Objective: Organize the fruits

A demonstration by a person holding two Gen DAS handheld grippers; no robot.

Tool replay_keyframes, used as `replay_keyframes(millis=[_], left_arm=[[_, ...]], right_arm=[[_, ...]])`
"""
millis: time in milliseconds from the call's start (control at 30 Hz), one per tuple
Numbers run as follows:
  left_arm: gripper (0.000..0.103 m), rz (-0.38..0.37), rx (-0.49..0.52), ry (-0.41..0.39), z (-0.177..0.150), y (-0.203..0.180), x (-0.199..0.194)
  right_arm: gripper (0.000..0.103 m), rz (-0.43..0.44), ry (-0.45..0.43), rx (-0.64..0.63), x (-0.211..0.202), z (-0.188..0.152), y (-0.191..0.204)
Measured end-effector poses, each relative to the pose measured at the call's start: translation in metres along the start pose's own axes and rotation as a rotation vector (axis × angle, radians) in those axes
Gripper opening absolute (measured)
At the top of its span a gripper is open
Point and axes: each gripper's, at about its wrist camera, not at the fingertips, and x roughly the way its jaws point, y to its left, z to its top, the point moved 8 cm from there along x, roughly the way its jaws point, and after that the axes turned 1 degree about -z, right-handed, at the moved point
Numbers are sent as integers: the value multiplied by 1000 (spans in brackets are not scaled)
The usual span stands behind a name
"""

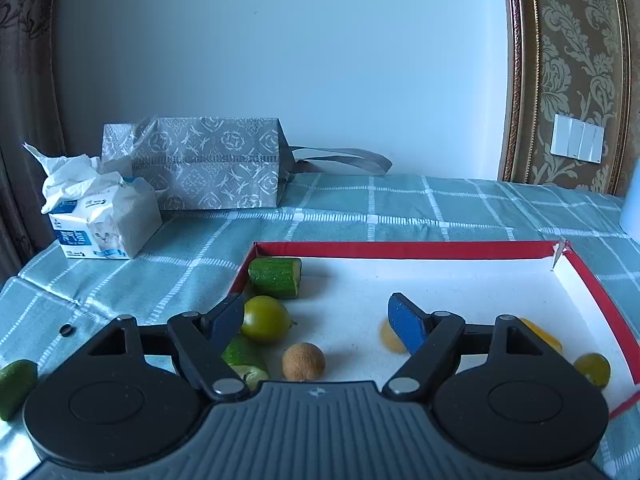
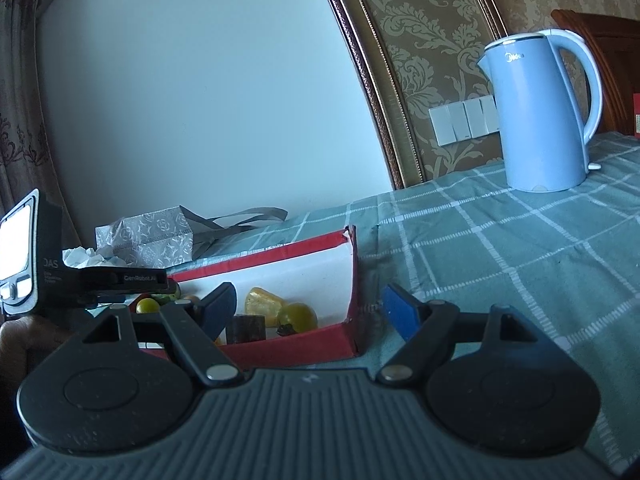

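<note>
Two claws were in view, each with its blue pads spread wide and holding nothing. The left claw (image 1: 318, 322) hovered over a shallow red-rimmed white box (image 1: 400, 250) on the checked bench (image 1: 360, 200); the right claw (image 2: 308, 312) stood level just outside that box's near corner. From the left wrist the box held two cucumber pieces, one (image 1: 276, 282) in the far left corner and one (image 1: 244, 358) nearer the camera, two green tomatoes (image 1: 265, 319) (image 1: 593, 368), one brown longan (image 1: 303, 361) lying between the left claw's pads but untouched, and two yellowish pieces (image 1: 390, 338) (image 1: 540, 334) partly hidden by the right finger. The right wrist also showed one dark cylindrical piece (image 2: 246, 328) in the box. A third cucumber piece (image 1: 16, 388) lay outside on the cloth. One tissue pack (image 1: 108, 224), one patterned gift bag (image 1: 200, 164) and one blue kettle (image 2: 544, 116) also stood on the bench.
</note>
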Motion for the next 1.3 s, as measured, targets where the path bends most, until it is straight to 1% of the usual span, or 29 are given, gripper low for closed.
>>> replay_keyframes(millis=[67,133,167,200,267,333,400,467,533,567,700,733,800,867,933,1033,1133,1167,1233,1300], left_arm=[[82,-5,-7,-2,-2,2,-9],[85,-20,-9,-12,-5,3,-21],[85,-24,-4,-17,-7,3,-28],[85,-27,2,-23,-9,3,-35],[86,-35,12,-26,-15,3,-48],[86,-51,20,-20,-22,3,-60],[86,-55,22,-14,-29,3,-70],[88,-58,11,-8,-36,5,-79],[89,-64,-3,2,-43,7,-86],[89,-64,-10,5,-46,8,-89],[89,-15,-27,-11,-53,14,-98],[89,-10,-27,-13,-55,16,-99],[89,-1,-29,-9,-59,18,-101],[89,-1,-36,0,-63,21,-101],[89,2,-49,7,-66,24,-101],[90,30,-67,19,-71,31,-101],[90,26,-88,9,-73,38,-101],[90,24,-92,17,-74,41,-100],[96,31,-105,35,-76,47,-96],[99,48,-117,28,-77,53,-95]], right_arm=[[84,-20,-20,-21,-3,2,1],[87,-40,-58,-70,-8,5,5],[93,-55,-86,-113,-11,7,10],[102,-74,-115,-167,-15,9,16],[103,-109,-164,-291,-20,8,32],[103,-134,-181,-394,-21,5,47],[103,-168,-170,-456,-18,1,56],[103,-189,-140,-480,-15,-3,60],[103,-198,-134,-467,-14,-2,61],[103,-192,-125,-439,-14,-2,62],[103,-166,-59,-251,-8,-4,62],[103,-171,-37,-227,-5,-7,63],[103,-202,-15,-230,1,-15,70],[103,-217,-14,-254,4,-19,78],[103,-225,-2,-257,8,-23,85],[103,-233,9,-249,11,-28,92],[103,-236,3,-230,13,-29,98],[103,-235,3,-229,13,-29,100],[103,-240,8,-235,14,-32,104],[103,-243,7,-241,15,-33,108]])
